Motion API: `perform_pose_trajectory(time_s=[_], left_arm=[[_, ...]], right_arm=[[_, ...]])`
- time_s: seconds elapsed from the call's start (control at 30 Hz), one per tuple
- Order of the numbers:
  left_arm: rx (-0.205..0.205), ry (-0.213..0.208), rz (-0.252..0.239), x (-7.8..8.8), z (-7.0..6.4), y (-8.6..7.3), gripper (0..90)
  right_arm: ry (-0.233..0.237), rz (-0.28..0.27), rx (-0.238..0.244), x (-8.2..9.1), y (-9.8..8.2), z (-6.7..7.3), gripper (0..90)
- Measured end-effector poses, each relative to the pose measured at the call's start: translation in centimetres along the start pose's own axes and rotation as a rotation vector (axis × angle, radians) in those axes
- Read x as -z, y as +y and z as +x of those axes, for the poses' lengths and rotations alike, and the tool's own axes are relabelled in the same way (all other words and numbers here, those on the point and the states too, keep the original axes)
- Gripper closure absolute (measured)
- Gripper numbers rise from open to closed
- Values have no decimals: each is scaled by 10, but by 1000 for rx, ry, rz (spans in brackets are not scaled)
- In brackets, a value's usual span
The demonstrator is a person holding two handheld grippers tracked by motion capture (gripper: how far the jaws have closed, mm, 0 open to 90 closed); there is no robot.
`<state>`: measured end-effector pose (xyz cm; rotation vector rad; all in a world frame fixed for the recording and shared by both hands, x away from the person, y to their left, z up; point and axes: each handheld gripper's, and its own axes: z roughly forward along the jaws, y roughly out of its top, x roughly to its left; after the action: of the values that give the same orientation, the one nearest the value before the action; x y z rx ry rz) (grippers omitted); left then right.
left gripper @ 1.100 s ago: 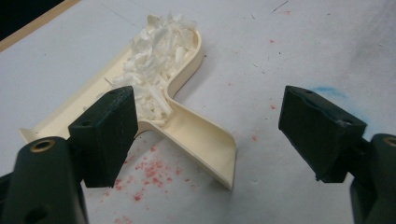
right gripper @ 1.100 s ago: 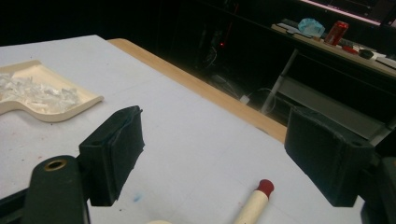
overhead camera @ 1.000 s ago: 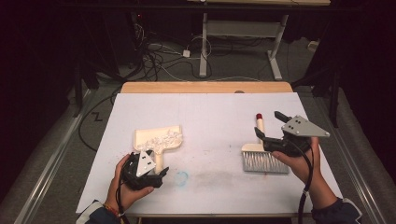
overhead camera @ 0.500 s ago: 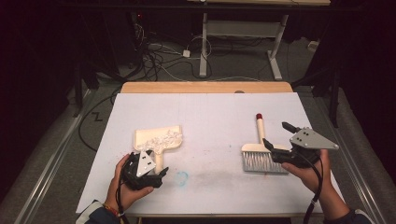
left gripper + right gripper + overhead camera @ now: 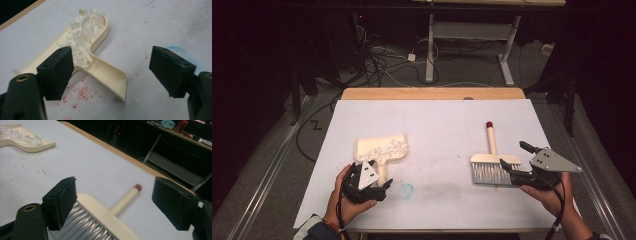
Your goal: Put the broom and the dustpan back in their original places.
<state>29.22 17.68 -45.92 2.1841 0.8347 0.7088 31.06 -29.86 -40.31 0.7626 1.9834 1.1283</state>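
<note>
White paper-covered table (image 5: 432, 120), dark room behind. Near left: left gripper (image 5: 379, 187), jaws spread wide, empty, just short of the cream plastic dustpan (image 5: 382, 150) holding white paper shreds (image 5: 83, 32). Near right: cream hand brush with grey bristles (image 5: 489, 167) lying flat, handle pointing far; right gripper (image 5: 512, 167) beside its bristle head, jaws wide apart, holding nothing.

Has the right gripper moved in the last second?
Yes. The right gripper has shifted right and toward the table's near edge, off the brush handle.
</note>
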Motion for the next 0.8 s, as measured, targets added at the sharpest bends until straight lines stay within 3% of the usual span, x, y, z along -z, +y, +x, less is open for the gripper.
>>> perform_pose_trajectory(time_s=[0.13, 0.23, 0.33, 0.47, 0.8], left_arm=[[-2, -2, -4, 0, 0, 1, 197], [1, -1, -8, 0, 0, 1, 197], [-8, 3, 1, -2, 1, 1, 197], [-5, 11, 9, -3, 1, 0, 197], [-28, 15, -1, 2, -4, 0, 197]], right_arm=[[-7, -1, -13, 5, -13, -1, 204], [-27, 5, 2, 10, -24, 1, 211], [-36, -5, -36, 15, -37, 2, 216], [-19, 52, -59, 13, -54, 5, 215], [-31, 39, -37, 17, -51, 9, 215]])
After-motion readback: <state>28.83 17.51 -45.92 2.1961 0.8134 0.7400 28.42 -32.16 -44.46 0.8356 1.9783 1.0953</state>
